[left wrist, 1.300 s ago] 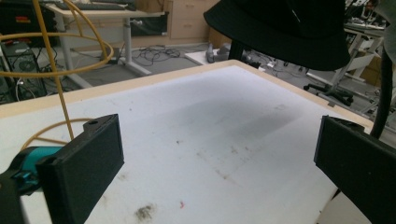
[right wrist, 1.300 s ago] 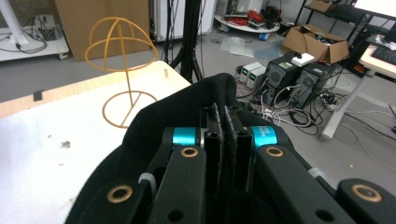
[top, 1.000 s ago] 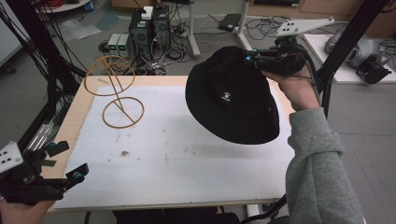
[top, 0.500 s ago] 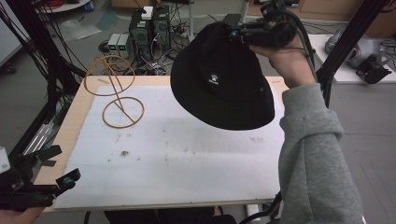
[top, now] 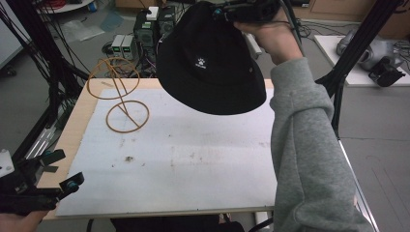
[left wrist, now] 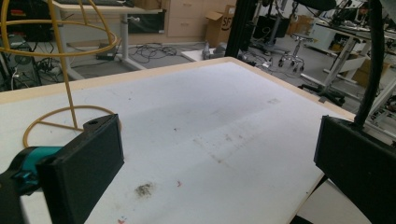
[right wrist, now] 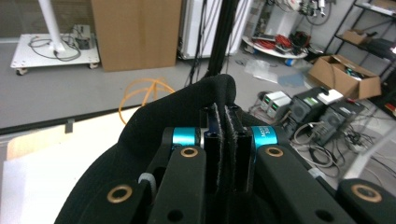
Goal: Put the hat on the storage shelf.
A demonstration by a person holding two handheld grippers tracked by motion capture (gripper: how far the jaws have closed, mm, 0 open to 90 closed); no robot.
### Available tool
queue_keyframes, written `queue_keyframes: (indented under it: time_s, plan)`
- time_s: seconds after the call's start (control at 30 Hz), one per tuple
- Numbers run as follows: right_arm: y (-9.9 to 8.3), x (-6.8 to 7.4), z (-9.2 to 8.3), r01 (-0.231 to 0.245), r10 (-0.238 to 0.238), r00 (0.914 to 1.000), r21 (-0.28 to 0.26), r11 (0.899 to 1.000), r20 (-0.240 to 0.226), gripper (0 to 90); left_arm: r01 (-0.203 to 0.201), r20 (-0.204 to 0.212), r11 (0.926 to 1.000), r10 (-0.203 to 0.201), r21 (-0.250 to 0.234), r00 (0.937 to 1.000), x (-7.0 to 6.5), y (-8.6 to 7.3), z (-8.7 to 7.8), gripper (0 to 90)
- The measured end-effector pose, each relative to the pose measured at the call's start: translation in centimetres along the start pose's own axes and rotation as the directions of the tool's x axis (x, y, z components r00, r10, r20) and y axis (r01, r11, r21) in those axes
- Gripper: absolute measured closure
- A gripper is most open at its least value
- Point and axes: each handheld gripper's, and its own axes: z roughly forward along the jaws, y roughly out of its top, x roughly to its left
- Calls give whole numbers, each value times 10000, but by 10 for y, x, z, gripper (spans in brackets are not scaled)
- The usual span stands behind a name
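A: What does your right gripper (top: 220, 10) have?

B: Its jaws are clamped on the soft cloth brim of the black bucket hat (top: 210, 63), which hangs in the air over the table's (top: 193, 159) far edge, round crown bulging, a small white emblem stitched on.

A: And your left gripper (top: 60, 169)?

B: It's spread wide with nothing between its jaws, at the near left corner. The thin orange wire stand (top: 118, 92), all hoops, sits on the matte white tabletop.

One black hat (top: 208, 63) hangs pinched in the right gripper (top: 227, 10). One yellow wire stand (top: 118, 92) sits ahead of the left gripper (top: 58, 171). Two grippers, one table (top: 193, 159) below them.
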Motion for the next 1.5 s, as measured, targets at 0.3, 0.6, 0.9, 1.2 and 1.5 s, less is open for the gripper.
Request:
queue_keyframes:
  time_s: [0.3, 0.6, 0.9, 1.2, 1.5]
  plan:
    - [30, 6, 41, 305, -306, 9979, -18, 9995, -563, 877, 155, -3, 9999, -155, 2, 9999, 7, -6, -1, 17]
    - [51, 10, 86, 519, -531, 9890, -125, 9986, -1382, 877, 265, 8, 9995, -265, 155, 9996, 11, -11, -1, 17]
    - [60, 14, 124, 641, -681, 9795, -271, 9976, -1894, 878, 423, -235, 9989, -419, 201, 9988, 12, -17, -8, 17]
    - [66, 18, 166, 653, -757, 9765, -581, 9962, -2016, 878, 230, -433, 9990, -213, 381, 9988, 7, -23, -3, 17]
    - [70, 31, 212, 743, -839, 9728, -525, 9959, -2157, 878, 237, -472, 9986, -215, 467, 9987, 9, -24, -2, 17]
